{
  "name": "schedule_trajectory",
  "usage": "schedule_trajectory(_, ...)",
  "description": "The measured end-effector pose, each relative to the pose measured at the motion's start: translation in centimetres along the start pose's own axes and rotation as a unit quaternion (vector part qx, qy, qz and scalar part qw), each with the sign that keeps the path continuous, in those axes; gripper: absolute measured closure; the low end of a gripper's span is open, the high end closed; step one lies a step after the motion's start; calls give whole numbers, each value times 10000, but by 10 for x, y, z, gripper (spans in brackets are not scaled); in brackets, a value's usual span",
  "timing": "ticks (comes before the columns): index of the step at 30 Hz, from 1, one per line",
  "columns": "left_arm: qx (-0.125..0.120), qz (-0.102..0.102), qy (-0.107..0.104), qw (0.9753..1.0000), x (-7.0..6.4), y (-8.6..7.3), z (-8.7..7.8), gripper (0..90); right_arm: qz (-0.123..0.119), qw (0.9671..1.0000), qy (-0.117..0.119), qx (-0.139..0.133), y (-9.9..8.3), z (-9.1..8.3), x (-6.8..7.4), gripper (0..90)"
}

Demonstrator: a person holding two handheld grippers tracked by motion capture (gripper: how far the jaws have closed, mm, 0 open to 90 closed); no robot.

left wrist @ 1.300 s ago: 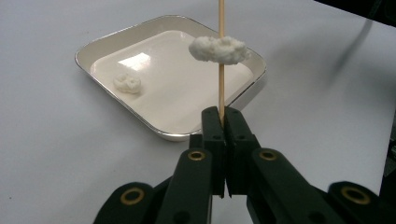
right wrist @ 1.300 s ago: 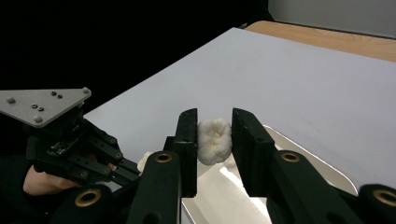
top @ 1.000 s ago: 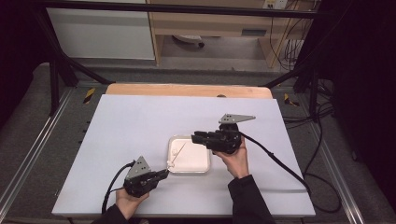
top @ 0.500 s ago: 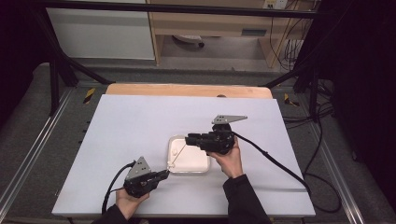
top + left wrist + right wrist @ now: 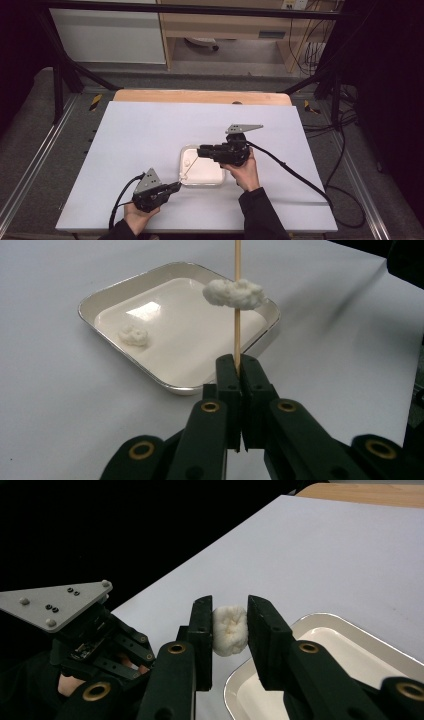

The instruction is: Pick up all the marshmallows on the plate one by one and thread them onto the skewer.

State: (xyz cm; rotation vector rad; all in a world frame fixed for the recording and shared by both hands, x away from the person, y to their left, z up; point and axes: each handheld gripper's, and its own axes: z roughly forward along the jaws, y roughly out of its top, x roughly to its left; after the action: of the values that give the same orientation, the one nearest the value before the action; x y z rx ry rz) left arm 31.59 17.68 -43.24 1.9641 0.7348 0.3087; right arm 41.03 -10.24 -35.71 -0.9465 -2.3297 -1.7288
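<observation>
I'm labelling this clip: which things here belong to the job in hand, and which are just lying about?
In the job:
- skewer in the left claw, one white piece threaded on it
- white lump in the right claw
- tray, one piece inside

Lying about:
- table
- cables on the floor

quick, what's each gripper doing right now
Left gripper: closed on wooden skewer.
Right gripper: closed on a white piece.
</observation>
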Motion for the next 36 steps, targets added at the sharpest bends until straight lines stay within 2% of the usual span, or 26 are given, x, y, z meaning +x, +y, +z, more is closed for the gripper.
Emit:
schedule_trajectory(9, -79, -91, 77, 9999, 0, 0, -1, 888, 150, 9997, 121, -125, -4, 5, 2, 761)
schedule_trajectory(17, -91, -184, 116, 9997, -1, -1, 0, 888, 191, 9995, 177, -167, -8, 10, 4, 772)
schedule_trajectory(36, -119, -237, 139, 9996, -1, -1, 0, 888, 121, 9992, 257, -290, -19, 21, 7, 791)
